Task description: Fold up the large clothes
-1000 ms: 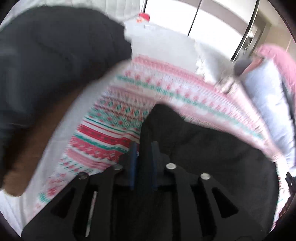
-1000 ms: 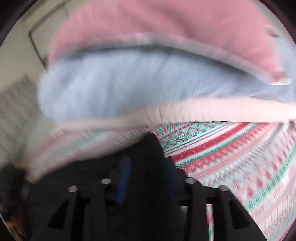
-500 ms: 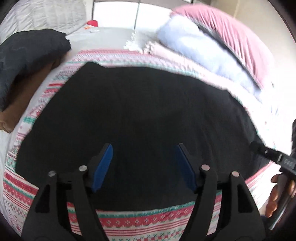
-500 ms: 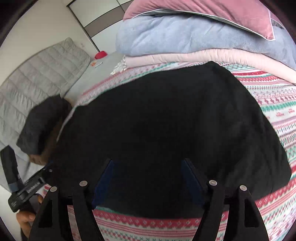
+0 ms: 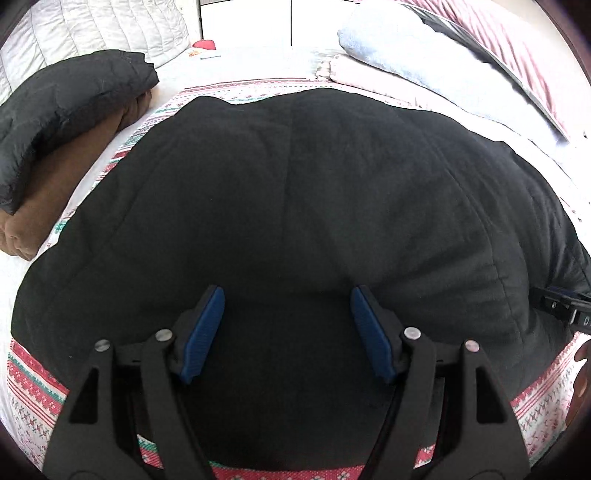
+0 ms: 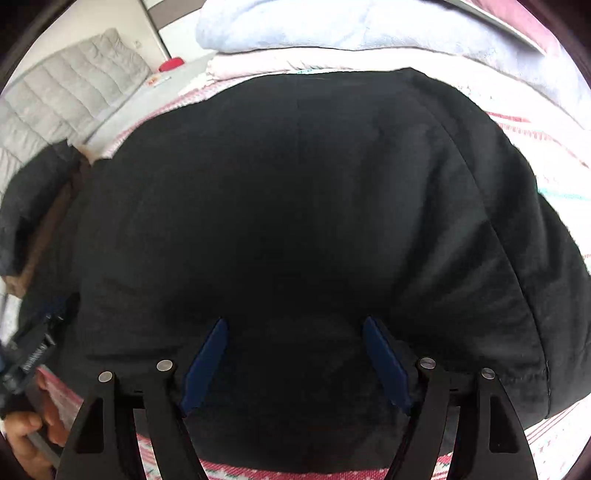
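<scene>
A large black garment (image 5: 295, 184) lies spread flat on a bedspread (image 5: 29, 384) with red, green and white patterned bands. In the left wrist view my left gripper (image 5: 287, 295) hovers over the garment's near edge. It is open, and nothing sits between its blue pads (image 5: 203, 332). My right gripper (image 6: 294, 325) stands open in the same way over the same black garment (image 6: 295, 203), near the front hem. Each view catches the other gripper at its edge: the right one (image 5: 561, 306) and the left one (image 6: 33, 354), which a hand (image 6: 22, 439) holds.
A folded black padded jacket (image 5: 66, 107) rests on a brown garment (image 5: 44, 192) at the left. Behind the black garment a pale pink blanket (image 5: 369, 74), a light blue blanket (image 5: 406, 55) and a pink pillow (image 5: 517, 48) are piled. A grey quilted headboard (image 5: 92, 29) stands at the back left.
A second ago both grippers were shut on black cloth held up. Now the garment lies flat, both sets of jaws have opened, and the grippers have drawn back to its near edge.
</scene>
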{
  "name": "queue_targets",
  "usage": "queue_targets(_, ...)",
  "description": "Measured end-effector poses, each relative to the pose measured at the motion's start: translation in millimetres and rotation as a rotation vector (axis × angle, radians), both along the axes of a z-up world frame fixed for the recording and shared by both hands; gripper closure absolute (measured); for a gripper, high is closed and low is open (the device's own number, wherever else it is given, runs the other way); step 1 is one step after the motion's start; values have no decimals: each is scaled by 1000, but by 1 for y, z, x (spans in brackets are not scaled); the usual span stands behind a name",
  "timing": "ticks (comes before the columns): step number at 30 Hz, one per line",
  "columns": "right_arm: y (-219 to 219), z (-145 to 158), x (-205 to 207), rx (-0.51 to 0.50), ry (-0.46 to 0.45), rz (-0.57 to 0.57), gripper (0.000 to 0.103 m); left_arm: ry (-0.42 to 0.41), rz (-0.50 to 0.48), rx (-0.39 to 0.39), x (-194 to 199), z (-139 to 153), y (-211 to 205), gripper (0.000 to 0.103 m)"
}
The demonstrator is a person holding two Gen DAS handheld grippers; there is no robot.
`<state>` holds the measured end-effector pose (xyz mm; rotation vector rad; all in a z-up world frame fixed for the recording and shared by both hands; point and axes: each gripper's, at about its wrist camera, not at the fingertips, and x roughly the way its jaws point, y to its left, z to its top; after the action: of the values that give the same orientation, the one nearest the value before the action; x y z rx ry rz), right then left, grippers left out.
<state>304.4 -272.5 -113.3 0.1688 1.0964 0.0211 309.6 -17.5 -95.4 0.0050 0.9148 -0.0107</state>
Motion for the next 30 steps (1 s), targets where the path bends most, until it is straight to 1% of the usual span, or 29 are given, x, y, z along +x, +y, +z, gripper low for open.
queue_targets(1, 2, 1, -1, -18, -4, 3, 25, -4, 2, 2, -1, 1, 0, 31)
queue_targets(4, -1, 13, -7, -19, -33, 0, 25, -7, 1, 16, -8, 12, -1, 31)
queue_targets(6, -6, 25, -17, -10, -86, -18, 25, -21, -17, 34, -14, 22, -4, 31)
queue_targets(8, -8, 40, -34, 18, -170, -43, 23, -68, -58, 61, -22, 37, -13, 31)
queue_targets(10, -13, 52, -45, 74, -233, -61, 19, -86, -109, 84, -26, 46, -27, 31)
queue_targets(12, -15, 56, -46, 122, -254, -67, 18, -93, -185, 97, -31, 51, -48, 31)
queue_targets(14, -19, 57, -42, 150, -246, -65, 18, -84, -248, 97, -35, 48, -66, 30)
queue_targets(16, -19, 55, -39, 146, -227, -65, 18, -71, -271, 105, -34, 39, -76, 30)
queue_targets(17, -17, 54, -39, 135, -220, -59, 17, -71, -264, 121, -33, 33, -79, 30)
queue_targets(18, -10, 55, -41, 125, -217, -51, 17, -75, -256, 130, -32, 28, -79, 26)
queue_targets(19, -7, 54, -41, 109, -210, -41, 17, -73, -239, 131, -29, 22, -77, 18)
queue_targets(20, -4, 52, -40, 81, -198, -32, 16, -58, -223, 121, -27, 19, -73, 15)
queue_targets(21, -3, 49, -39, 59, -186, -28, 15, -16, -210, 87, -20, 13, -68, 13)
queue_targets(22, -1, 44, -35, 29, -167, -24, 14, 9, -204, 64, -15, 10, -64, 11)
queue_targets(23, 4, 39, -31, 9, -149, -20, 14, 21, -198, 56, -12, 8, -62, 10)
queue_targets(24, 7, 36, -29, 3, -138, -15, 14, 21, -195, 71, -12, 6, -63, 8)
queue_targets(25, 11, 33, -28, 6, -128, -8, 14, 15, -196, 100, -13, 4, -67, 8)
queue_targets(27, 15, 30, -26, 23, -117, 6, 14, 6, -190, 128, -17, 1, -72, 8)
queue_targets(28, 17, 26, -26, 30, -108, 13, 14, 7, -187, 128, -17, 1, -72, 8)
queue_targets(30, 23, 16, -22, 2, -73, 17, 11, 15, -187, 115, -16, 2, -69, 8)
